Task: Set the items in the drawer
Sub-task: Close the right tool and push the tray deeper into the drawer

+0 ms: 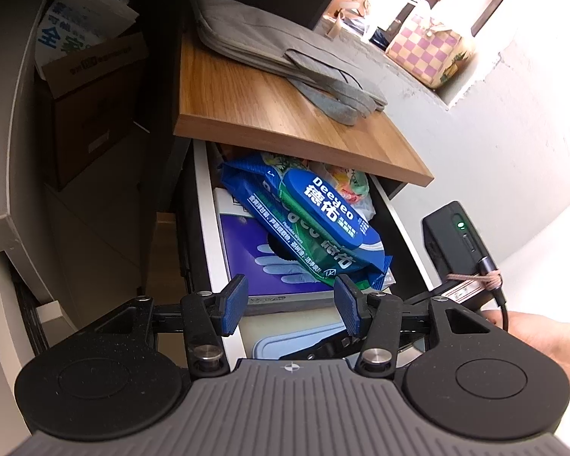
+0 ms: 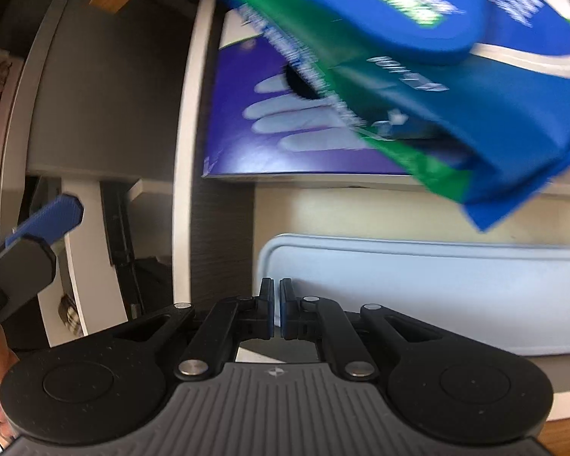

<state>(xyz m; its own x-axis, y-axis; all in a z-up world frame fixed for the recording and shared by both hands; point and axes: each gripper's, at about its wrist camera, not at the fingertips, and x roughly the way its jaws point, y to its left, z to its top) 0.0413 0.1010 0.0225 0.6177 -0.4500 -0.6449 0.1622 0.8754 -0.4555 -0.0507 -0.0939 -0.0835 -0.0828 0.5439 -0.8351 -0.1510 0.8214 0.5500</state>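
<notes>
Empty, wide-spread left gripper [image 1: 290,304] hovers over wipes pack [image 1: 315,220] in drawer [image 1: 205,205]; right gripper [image 2: 276,313] nearly closed, empty.

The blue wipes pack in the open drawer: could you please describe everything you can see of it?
The wipes pack is a soft blue and green plastic pouch with white lettering and a rigid oval blue flip lid reading Deeyeo. It lies tilted inside the drawer, resting across a purple glove box, its far end against crumpled bags under the wooden top. Neither tongs touch it; the lid appears closed.
</notes>
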